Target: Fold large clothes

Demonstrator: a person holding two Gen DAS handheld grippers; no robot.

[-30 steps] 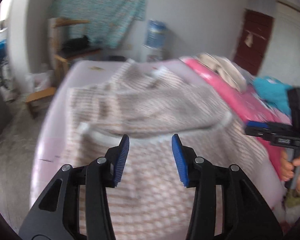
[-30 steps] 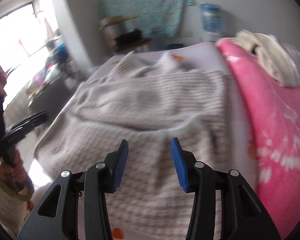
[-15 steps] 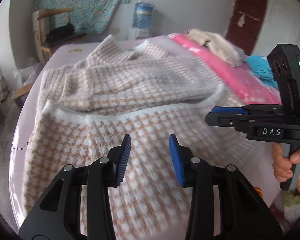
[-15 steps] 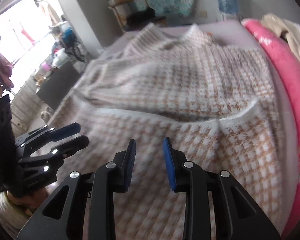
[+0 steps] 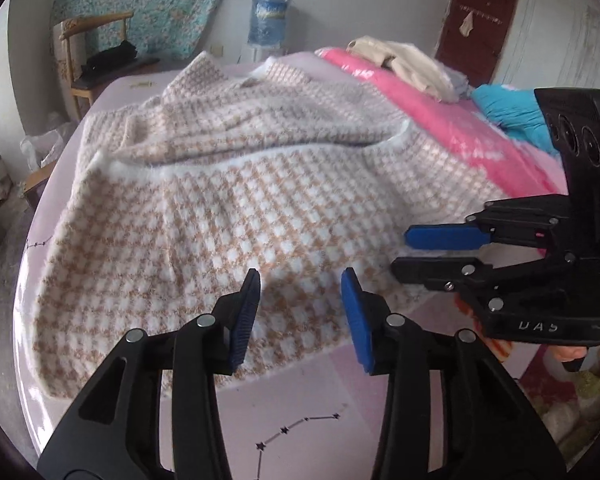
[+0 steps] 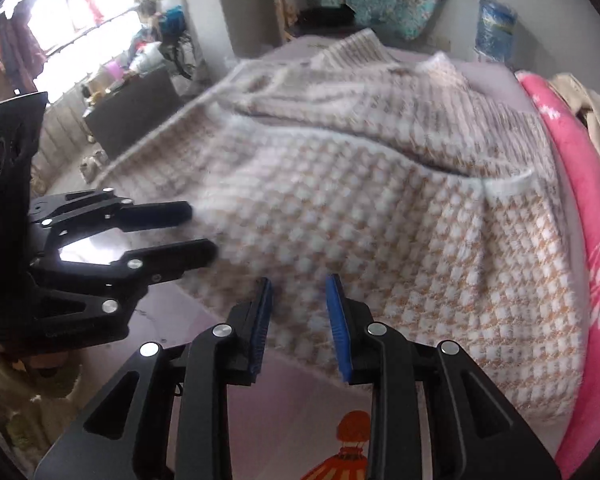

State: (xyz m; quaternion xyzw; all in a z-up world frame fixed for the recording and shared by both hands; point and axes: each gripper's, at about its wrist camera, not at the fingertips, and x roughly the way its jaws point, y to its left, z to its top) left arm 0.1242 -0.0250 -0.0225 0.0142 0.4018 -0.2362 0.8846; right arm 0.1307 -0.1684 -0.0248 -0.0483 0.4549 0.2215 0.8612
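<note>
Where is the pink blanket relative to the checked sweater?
In both wrist views the pink blanket lies along the right side of the bed, bordering the beige-and-white checked knit sweater, with a cream garment piled on its far end.

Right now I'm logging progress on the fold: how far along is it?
Done: the checked sweater lies spread on the bed. In hand: the left gripper, jaws opening, and the right gripper hover apart over its near hem, nothing clamped. Left: gripping the hem and all the folds.
</note>
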